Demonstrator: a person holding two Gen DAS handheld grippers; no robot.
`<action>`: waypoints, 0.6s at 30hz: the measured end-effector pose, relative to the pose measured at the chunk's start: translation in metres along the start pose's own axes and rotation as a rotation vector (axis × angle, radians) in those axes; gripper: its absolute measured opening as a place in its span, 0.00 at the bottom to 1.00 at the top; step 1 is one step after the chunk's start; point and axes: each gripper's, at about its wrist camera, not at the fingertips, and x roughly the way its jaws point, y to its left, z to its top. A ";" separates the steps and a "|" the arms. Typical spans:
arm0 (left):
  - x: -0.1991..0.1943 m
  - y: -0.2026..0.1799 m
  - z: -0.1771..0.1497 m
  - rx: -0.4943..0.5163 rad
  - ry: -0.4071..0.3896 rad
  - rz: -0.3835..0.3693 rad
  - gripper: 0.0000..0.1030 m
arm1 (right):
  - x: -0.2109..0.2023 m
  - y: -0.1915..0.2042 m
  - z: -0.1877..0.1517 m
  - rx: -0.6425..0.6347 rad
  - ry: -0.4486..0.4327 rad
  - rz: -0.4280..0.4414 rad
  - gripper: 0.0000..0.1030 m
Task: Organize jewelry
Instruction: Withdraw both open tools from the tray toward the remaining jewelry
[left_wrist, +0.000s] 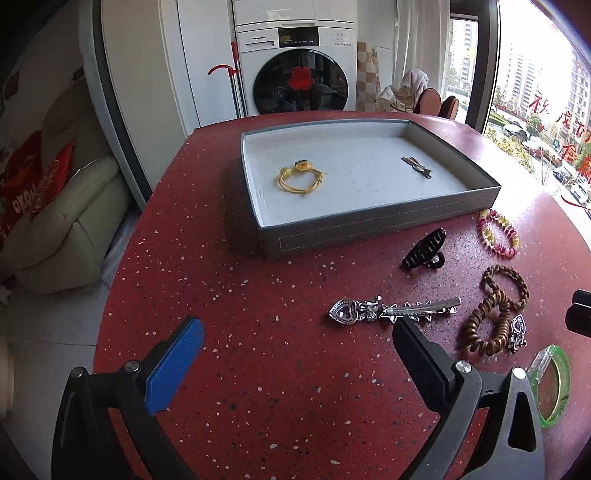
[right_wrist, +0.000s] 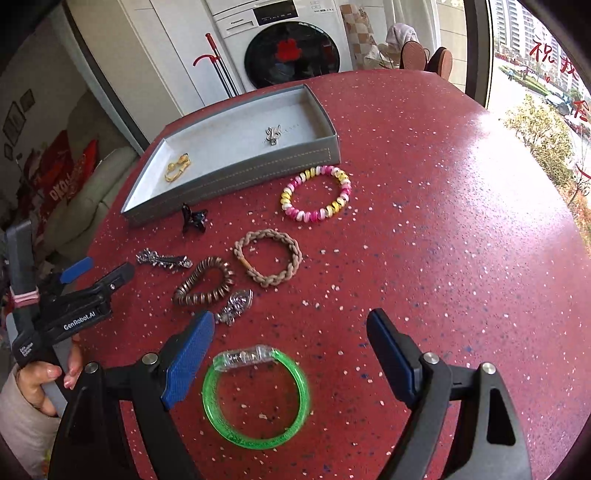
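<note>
grey tray (right_wrist: 236, 168): two pieces sorted. right gripper (right_wrist: 291, 354) spread wide, empty, straddling green bangle (right_wrist: 256, 400) for pickup. left gripper (left_wrist: 295, 339) wide, empty.

The glossy red speckled stone counter (right_wrist: 424, 206) carries a matt grey felt-lined tray (right_wrist: 236, 170), a translucent green plastic bangle (right_wrist: 256, 398) at lower centre, and a shiny silver metal hair clip (left_wrist: 391, 310).
</note>
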 end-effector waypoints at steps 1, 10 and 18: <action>0.002 0.001 -0.001 0.007 0.002 0.006 1.00 | 0.000 0.000 -0.004 -0.006 0.007 -0.007 0.84; 0.019 -0.006 -0.002 0.134 0.020 0.002 1.00 | 0.003 0.001 -0.022 -0.036 0.042 -0.058 0.84; 0.030 -0.018 0.010 0.170 0.023 -0.028 1.00 | 0.011 0.008 -0.030 -0.095 0.056 -0.117 0.73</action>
